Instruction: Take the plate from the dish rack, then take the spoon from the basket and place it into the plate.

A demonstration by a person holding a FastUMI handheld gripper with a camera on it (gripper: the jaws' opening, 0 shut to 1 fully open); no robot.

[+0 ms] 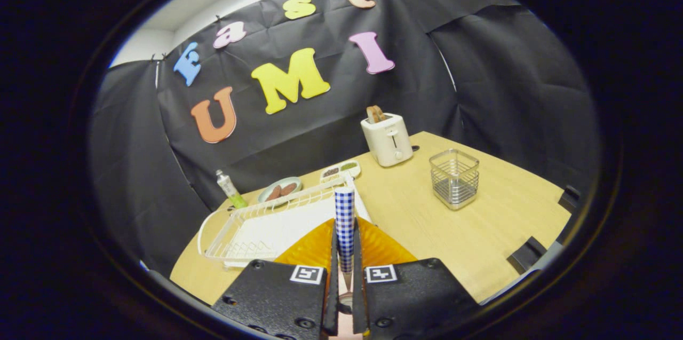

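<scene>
Above plate (pixel 315 246), spoon (pixel 344 217) in claw (pixel 344 276)

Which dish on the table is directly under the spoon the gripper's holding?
The orange plate, just below the gripper, which is shut on the checked spoon. The grey plate and divided dish sit beyond the dish rack.

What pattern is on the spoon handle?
Blue-and-white checks on the spoon, gripper view.

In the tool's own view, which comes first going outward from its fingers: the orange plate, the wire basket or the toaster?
The tool is shut on the checked spoon handle.
1. Orange plate, right under and just ahead of the fingers.
2. Wire basket, farther out, off to the right on the table.
3. Toaster, farthest, by the black cloth wall.
</scene>
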